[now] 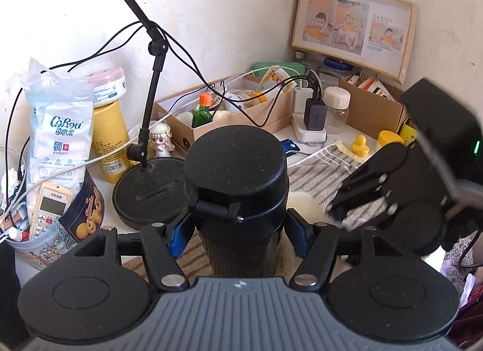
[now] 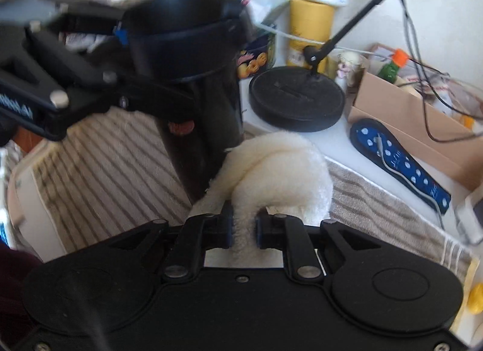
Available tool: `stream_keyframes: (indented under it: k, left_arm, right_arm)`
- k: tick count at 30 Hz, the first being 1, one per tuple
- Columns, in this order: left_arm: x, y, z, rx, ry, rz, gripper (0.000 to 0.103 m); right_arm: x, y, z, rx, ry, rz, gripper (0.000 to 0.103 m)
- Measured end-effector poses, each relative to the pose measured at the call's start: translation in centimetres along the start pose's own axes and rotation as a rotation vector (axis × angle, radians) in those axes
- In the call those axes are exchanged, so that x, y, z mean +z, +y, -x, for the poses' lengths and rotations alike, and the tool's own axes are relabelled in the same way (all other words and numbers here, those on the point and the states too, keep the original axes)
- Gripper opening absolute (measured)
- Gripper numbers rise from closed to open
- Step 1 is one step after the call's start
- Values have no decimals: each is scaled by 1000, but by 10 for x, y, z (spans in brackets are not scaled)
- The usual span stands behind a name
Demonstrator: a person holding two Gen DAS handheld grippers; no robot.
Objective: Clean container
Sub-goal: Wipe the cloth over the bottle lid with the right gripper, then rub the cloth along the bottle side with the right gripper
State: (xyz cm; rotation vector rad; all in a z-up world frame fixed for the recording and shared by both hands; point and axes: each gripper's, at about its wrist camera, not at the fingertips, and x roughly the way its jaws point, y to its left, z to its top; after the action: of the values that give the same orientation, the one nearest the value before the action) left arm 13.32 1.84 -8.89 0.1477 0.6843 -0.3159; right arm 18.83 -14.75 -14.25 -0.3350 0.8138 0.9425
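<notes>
My left gripper clamps the black flask upright on the striped towel near the surface's front edge. My right gripper pinches the fluffy cloth against its base. Risks: a sideways wipe tips the flask; the cloth slips free.
</notes>
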Motion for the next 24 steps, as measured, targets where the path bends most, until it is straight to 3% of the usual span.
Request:
stream_keyframes:
  k: [6,10,24]
  left_arm:
    - [-1,1,1,-18,4,-7,64]
    - [-2,2,2,-23,4,-4,64]
    - [-3,2,3,-19,5,9,64]
  right_arm:
    - [17,-33,54,104,-221,-188,12]
    - [31,-36,79,158,-320,-191,12]
    - [21,-22,22,165,-114,-181,13]
